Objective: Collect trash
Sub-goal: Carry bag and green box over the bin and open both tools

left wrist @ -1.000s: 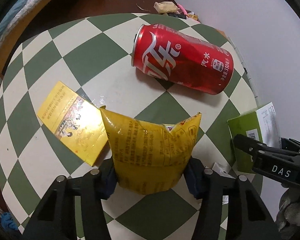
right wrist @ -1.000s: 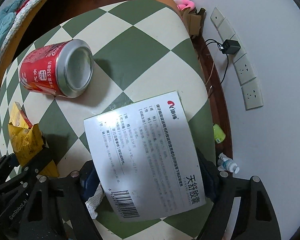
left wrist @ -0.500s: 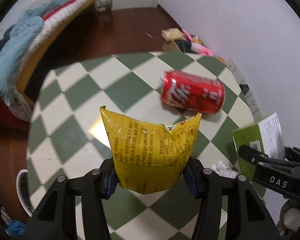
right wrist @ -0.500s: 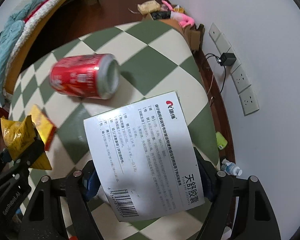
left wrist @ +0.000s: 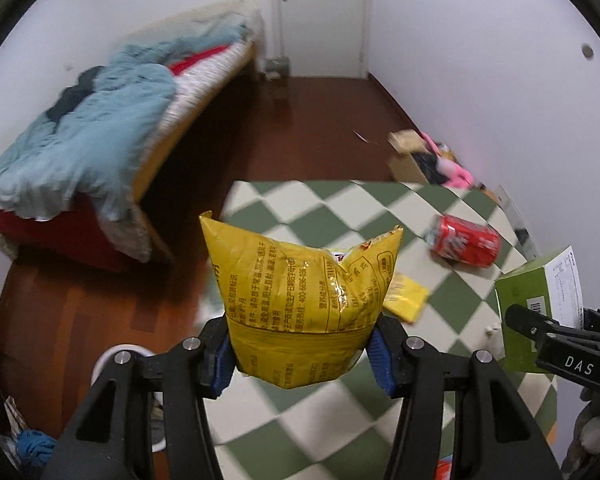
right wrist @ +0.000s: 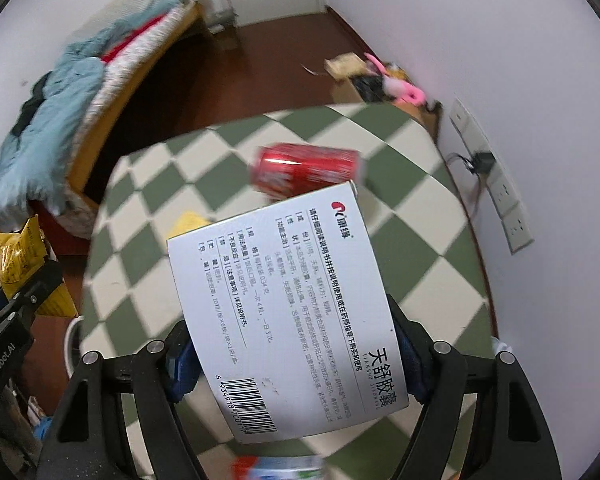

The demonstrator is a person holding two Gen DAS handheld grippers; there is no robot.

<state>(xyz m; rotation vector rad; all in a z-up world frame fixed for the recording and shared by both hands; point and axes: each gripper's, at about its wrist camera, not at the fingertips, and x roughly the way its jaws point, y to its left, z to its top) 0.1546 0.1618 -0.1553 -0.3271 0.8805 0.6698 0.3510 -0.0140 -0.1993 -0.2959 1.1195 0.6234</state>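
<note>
Aloft, the left tool clenched a yellow bag between its pads; the right tool clenched a white box. Ahead of both, a red can lay on the checkered bench, beside a yellow packet.

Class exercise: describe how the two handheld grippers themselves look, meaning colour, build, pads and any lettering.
Left gripper and right gripper: black angular frames, silver screws, blue pads. Seen from the opposite cameras, one reads "DAS", the other partly shows "Robot.AI".
</note>
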